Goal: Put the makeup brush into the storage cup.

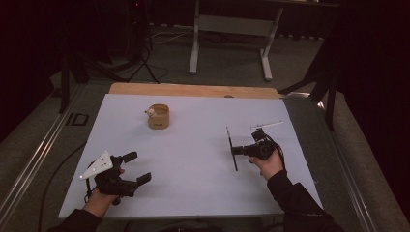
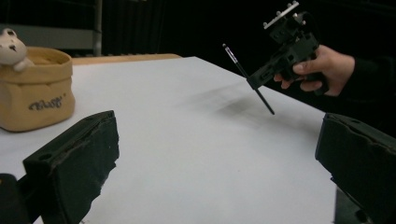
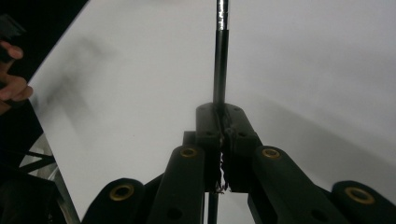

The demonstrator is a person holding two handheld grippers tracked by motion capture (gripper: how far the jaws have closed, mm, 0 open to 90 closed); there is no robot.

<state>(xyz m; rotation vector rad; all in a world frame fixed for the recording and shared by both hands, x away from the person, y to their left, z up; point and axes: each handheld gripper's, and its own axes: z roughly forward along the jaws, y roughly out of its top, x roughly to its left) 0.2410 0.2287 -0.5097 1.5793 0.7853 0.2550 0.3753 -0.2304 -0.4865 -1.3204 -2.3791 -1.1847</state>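
Observation:
My right gripper (image 1: pixel 234 151) is shut on a thin black stick (image 1: pixel 231 144), gripped near its middle and held just above the white sheet (image 1: pixel 193 164) at the right. In the right gripper view the jaws (image 3: pixel 222 116) are pressed together around the stick (image 3: pixel 221 56), which runs straight ahead. From the left gripper view the stick (image 2: pixel 236 61) slants across the right gripper (image 2: pixel 254 81). My left gripper (image 1: pixel 139 167) rests at the near left, open and empty, with its jaws (image 2: pixel 215 163) wide apart.
A small tan fabric basket (image 1: pixel 158 118) with a white bear toy (image 1: pixel 151 112) on its rim stands at the back left of the sheet. A thin white stick (image 1: pixel 267 124) lies at the back right. A wooden board edge (image 1: pixel 193 90) lines the far side.

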